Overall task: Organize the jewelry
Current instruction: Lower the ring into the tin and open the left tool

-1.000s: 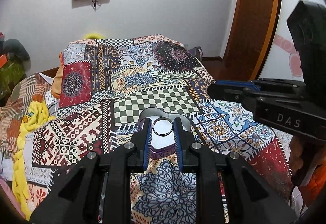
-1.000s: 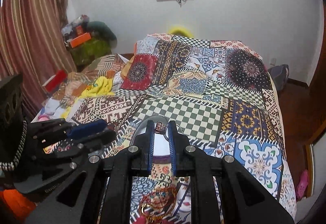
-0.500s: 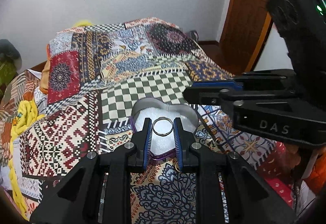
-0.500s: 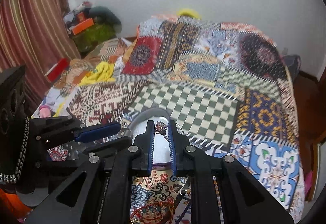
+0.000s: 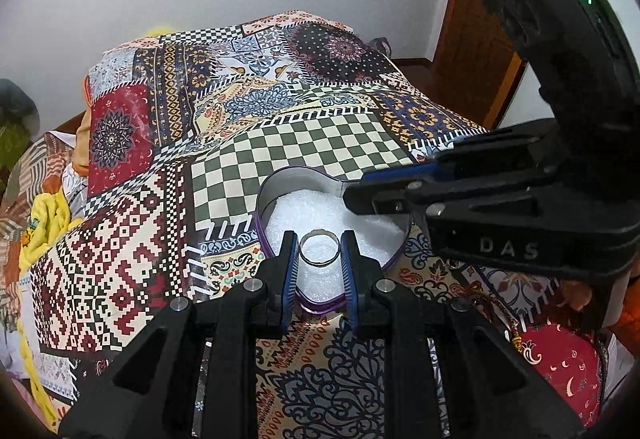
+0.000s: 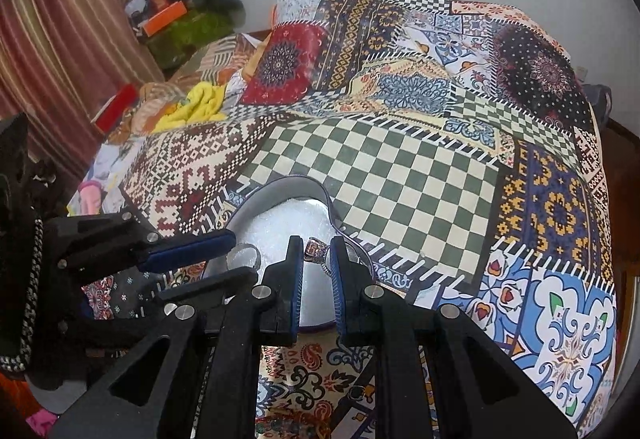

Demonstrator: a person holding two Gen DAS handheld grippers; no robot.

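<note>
My left gripper (image 5: 319, 246) is shut on a plain silver ring (image 5: 319, 254) and holds it just above the white padding of a heart-shaped purple-rimmed tin (image 5: 262, 207). My right gripper (image 6: 316, 250) is shut on a ring with a dark red stone (image 6: 315, 249), also over the heart-shaped tin (image 6: 276, 186). The right gripper shows in the left wrist view (image 5: 360, 195), reaching over the tin's right side. The left gripper shows in the right wrist view (image 6: 236, 259), and the silver ring (image 6: 243, 257) shows between its tips.
The tin rests on a patchwork bedspread (image 5: 304, 143). A beaded bracelet or chain (image 5: 496, 309) lies on the cloth to the tin's right. Yellow cloth (image 6: 200, 105) and clutter lie at the bed's left. A wooden door (image 5: 476, 39) stands at the right.
Both grippers have moved forward and down toward the heart-shaped tin, each still holding its ring. The tin now sits right under the fingertips.
</note>
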